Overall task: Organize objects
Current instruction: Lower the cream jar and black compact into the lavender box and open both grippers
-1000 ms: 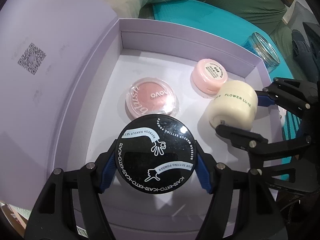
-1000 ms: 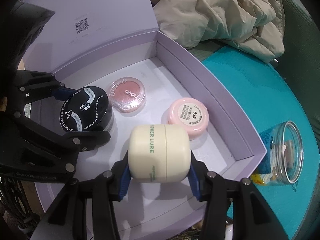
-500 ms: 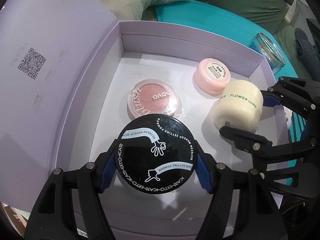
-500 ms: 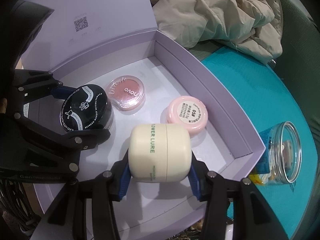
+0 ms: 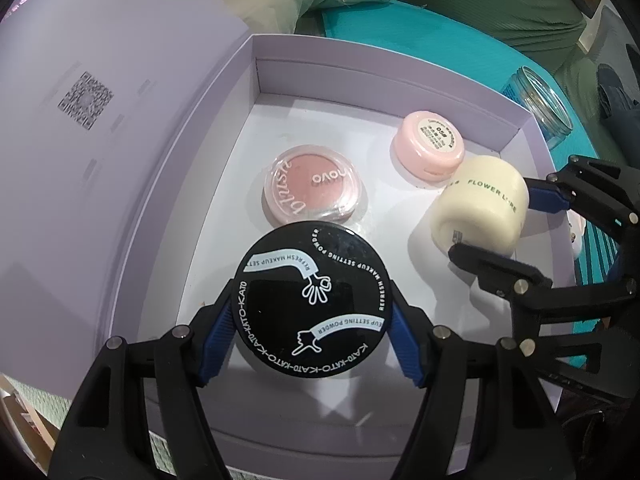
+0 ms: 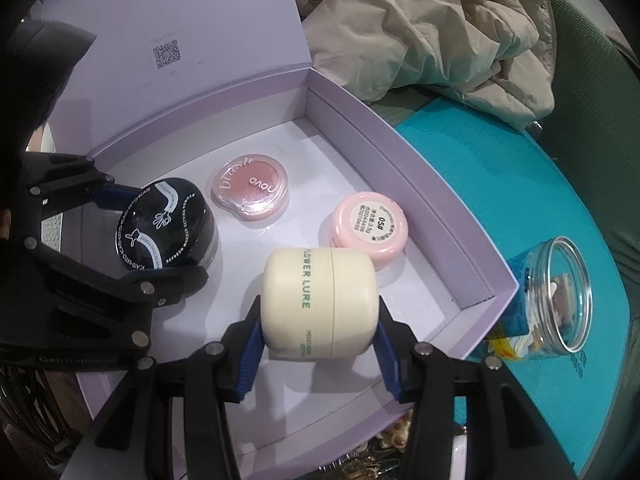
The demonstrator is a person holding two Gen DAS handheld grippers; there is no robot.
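Note:
My left gripper (image 5: 310,334) is shut on a black round powder jar (image 5: 314,300), held over the near left of the open lavender box (image 5: 360,64). My right gripper (image 6: 318,354) is shut on a cream jar (image 6: 320,304) lying on its side, over the near right of the box (image 6: 400,144). Inside the box lie a clear blush compact (image 5: 314,188) and a pink pot (image 5: 430,144). The black jar (image 6: 168,226), the blush compact (image 6: 252,188) and the pink pot (image 6: 368,230) also show in the right wrist view. The cream jar (image 5: 480,210) shows in the left wrist view.
The box lid (image 6: 180,40) stands open at the far left. A clear plastic jar (image 6: 552,296) lies on the teal mat (image 6: 520,184) right of the box. A beige jacket (image 6: 432,28) is piled behind.
Both grippers have drawn back and up a little with their jars still held. The box contents have not moved.

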